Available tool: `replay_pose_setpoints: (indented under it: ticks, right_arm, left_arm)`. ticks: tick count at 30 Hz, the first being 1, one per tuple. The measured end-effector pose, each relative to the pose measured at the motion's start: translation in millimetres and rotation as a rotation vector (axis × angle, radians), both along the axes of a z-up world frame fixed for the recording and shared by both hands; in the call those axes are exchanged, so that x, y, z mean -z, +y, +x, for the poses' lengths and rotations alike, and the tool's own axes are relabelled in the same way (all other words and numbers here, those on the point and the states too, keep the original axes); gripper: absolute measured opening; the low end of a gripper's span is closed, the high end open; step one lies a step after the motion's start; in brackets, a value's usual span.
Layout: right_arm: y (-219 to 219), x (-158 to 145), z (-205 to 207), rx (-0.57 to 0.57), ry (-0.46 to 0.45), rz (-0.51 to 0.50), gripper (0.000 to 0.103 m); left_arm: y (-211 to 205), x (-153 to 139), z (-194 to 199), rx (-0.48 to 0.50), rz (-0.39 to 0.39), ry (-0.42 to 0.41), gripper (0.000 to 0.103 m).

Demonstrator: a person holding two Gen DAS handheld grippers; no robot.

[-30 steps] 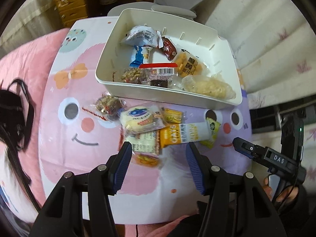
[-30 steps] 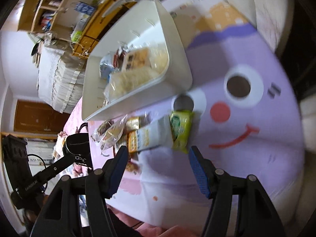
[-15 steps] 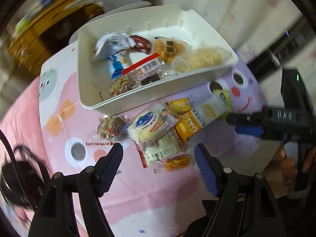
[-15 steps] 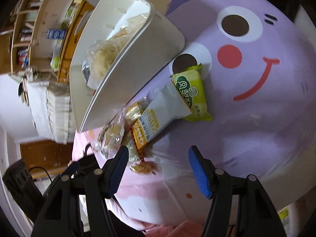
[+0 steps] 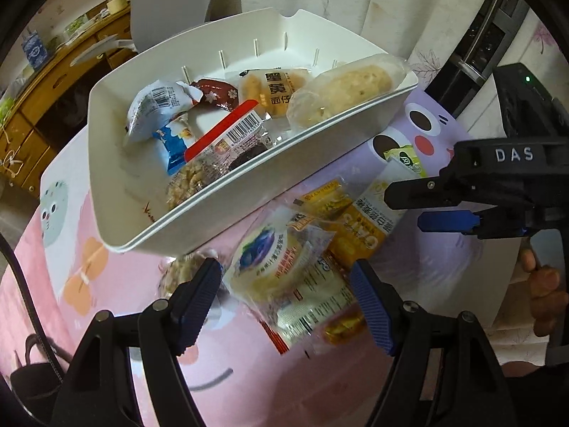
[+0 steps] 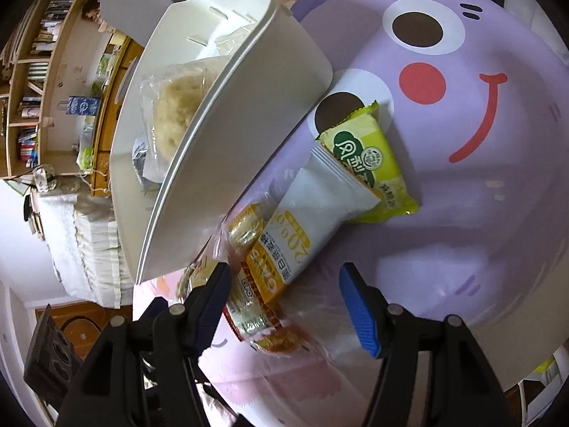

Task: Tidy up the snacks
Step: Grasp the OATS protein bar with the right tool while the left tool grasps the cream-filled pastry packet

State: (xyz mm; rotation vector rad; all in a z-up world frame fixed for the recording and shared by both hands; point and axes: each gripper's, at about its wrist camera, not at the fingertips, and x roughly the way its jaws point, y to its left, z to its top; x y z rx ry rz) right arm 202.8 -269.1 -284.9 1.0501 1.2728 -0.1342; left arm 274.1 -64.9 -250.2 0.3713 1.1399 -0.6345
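Left wrist view: the left claw (image 5: 286,297) gapes wide, empty, straddling a blueberry pastry pack (image 5: 275,263) on the bench (image 5: 117,323). At 2 o'clock the right claw (image 5: 405,208), spread wide and holding nothing, hovers by an oats bar (image 5: 366,227). Farther, 12 o'clock, the white bin (image 5: 227,210) holds more snacks.

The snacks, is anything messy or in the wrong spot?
Yes. A heap of snack packets lies jumbled on the cartoon mat outside the white bin, overlapping each other, while other snacks already sit inside.
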Motion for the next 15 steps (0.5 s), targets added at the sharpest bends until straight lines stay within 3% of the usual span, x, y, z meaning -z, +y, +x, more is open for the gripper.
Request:
replay_pose_setpoints:
  ticks: [8,15]
  right_arm:
    - [13,1,20,0.062,0.04,-0.086,0.063]
    - [19,7,37,0.142,0.103,-0.123,0.059]
  left_arm:
    - [-1,19,12,0.057,-0.044,-0.029,0.074]
    - [-7,33,13,0.092,-0.013,-0.064,0.074]
